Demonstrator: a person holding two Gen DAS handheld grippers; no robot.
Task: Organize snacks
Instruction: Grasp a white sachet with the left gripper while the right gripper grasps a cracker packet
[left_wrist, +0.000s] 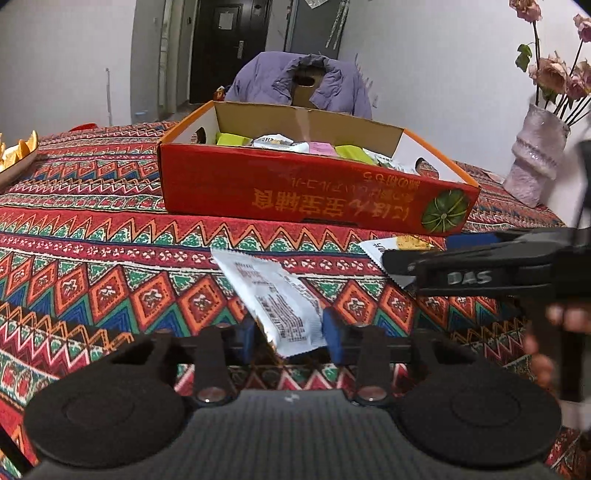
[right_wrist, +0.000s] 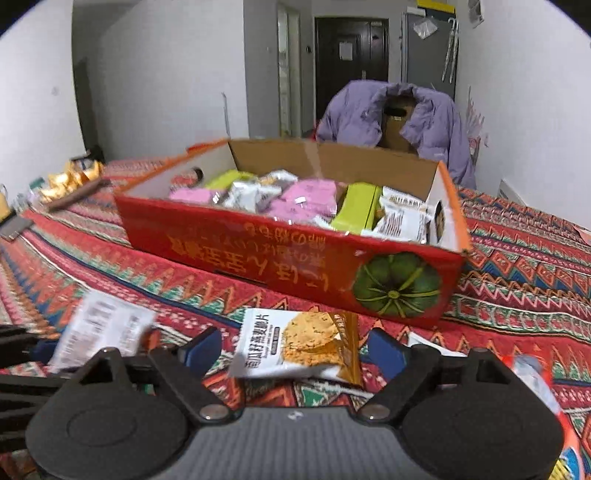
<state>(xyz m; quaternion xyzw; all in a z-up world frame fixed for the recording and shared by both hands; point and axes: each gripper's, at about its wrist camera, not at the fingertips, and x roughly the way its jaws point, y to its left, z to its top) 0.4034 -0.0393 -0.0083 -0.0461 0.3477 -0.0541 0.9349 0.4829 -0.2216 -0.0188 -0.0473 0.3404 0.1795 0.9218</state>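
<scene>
A red cardboard box (left_wrist: 295, 192) with a pumpkin picture stands on the patterned tablecloth; it holds several pink, green and white snack packets (right_wrist: 306, 199). My left gripper (left_wrist: 291, 332) is shut on a white snack packet (left_wrist: 277, 299), which sticks up and forward between the blue pads, in front of the box. My right gripper (right_wrist: 295, 349) is open around a white and gold cracker packet (right_wrist: 299, 343) lying on the cloth just before the box (right_wrist: 295, 254). The left-held packet also shows in the right wrist view (right_wrist: 103, 332).
A pale vase with pink flowers (left_wrist: 535, 158) stands at the right. A tray of gold-wrapped snacks (right_wrist: 70, 181) sits at the far left. A chair with a purple jacket (left_wrist: 299, 81) is behind the table. Another packet (right_wrist: 539, 373) lies by the right gripper.
</scene>
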